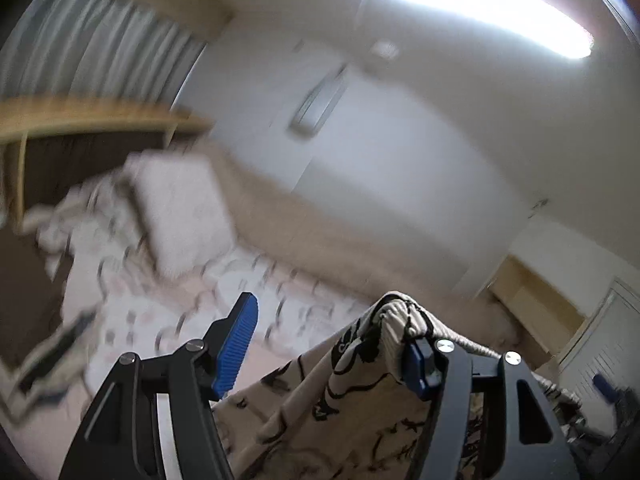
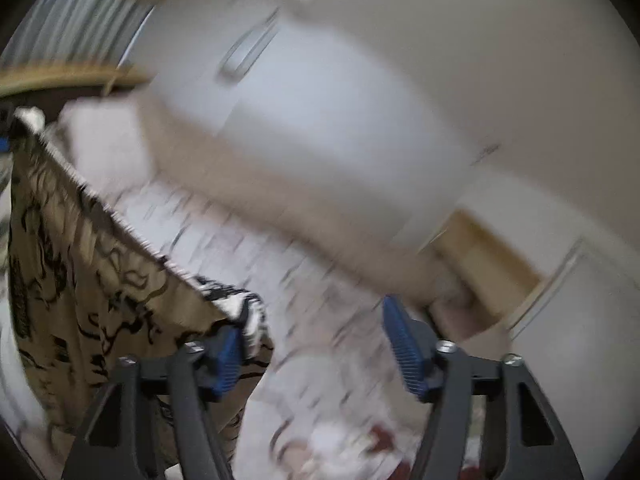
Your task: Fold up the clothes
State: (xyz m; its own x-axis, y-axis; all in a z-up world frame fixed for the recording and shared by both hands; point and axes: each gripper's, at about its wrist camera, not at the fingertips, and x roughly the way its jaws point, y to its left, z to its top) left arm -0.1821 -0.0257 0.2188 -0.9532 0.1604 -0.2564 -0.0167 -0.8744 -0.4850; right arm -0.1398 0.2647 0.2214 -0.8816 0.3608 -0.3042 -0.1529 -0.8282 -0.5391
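Both the left gripper and right gripper stand spread, the patterned garment merely draped over one finger each above the bed, so it may slip off.

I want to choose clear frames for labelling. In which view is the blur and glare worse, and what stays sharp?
Right wrist view: strong motion blur over the bed and wall; only the right gripper is fairly sharp. Left wrist view: milder blur, the patterned garment is crisp, but the ceiling light is blown out.
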